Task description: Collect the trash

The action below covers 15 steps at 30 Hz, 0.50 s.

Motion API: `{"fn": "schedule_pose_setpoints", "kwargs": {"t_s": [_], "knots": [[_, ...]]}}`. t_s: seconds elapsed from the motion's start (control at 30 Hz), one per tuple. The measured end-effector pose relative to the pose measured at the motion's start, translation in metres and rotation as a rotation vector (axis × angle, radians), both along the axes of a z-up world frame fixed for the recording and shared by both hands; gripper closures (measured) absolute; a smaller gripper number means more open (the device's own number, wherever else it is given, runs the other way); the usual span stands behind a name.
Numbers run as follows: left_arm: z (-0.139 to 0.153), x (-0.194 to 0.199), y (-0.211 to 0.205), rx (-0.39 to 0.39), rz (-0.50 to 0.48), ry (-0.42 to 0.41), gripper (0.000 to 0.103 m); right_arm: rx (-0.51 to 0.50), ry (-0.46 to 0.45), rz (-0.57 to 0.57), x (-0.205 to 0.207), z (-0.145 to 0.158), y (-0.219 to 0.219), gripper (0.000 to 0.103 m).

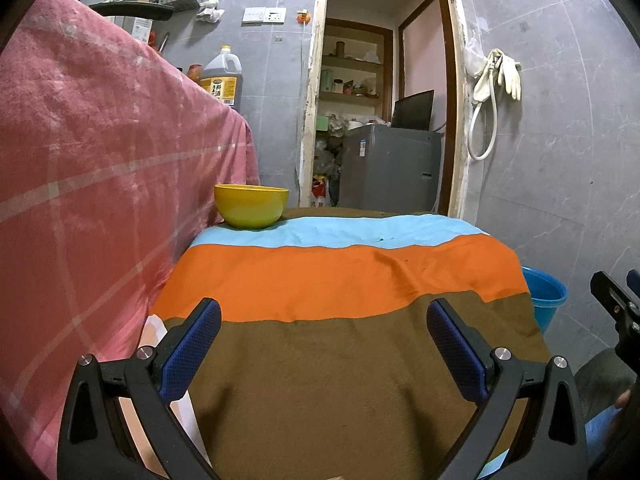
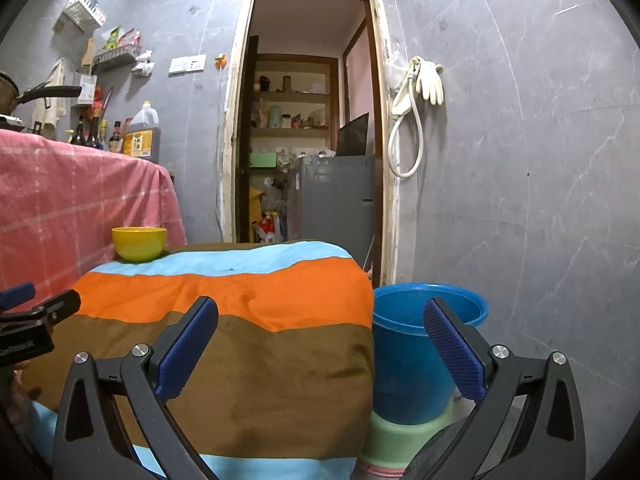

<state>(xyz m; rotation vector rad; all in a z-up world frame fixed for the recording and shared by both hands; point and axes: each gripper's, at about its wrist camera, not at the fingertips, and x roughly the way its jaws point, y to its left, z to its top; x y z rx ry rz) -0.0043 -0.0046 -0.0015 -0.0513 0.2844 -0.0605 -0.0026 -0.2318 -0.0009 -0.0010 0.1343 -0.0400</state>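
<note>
A yellow bowl (image 1: 251, 206) stands at the far left corner of a table under a striped brown, orange and light-blue cloth (image 1: 344, 280); it also shows in the right wrist view (image 2: 139, 243). A blue bucket (image 2: 420, 344) stands on a green stool beside the table's right edge, partly seen in the left wrist view (image 1: 545, 294). My left gripper (image 1: 324, 344) is open and empty over the near brown stripe. My right gripper (image 2: 320, 340) is open and empty over the table's right edge. No loose trash shows on the cloth.
A counter draped in pink checked cloth (image 1: 100, 168) rises on the left, with an oil jug (image 1: 222, 76) and bottles behind. An open doorway (image 2: 308, 120) with shelves and a grey appliance (image 1: 390, 168) lies ahead. Gloves and a hose (image 2: 420, 92) hang on the grey tiled wall.
</note>
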Motion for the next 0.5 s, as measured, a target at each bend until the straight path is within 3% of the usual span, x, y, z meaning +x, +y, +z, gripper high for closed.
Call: {"fn": "schedule_pose_setpoints", "kwargs": {"t_s": [0.5], "knots": [[-0.0012,-0.0017,-0.0010,0.001,0.009,-0.005,0.002,0.005,0.005,0.000,-0.0003,-0.0005,-0.0006,0.000]]}}
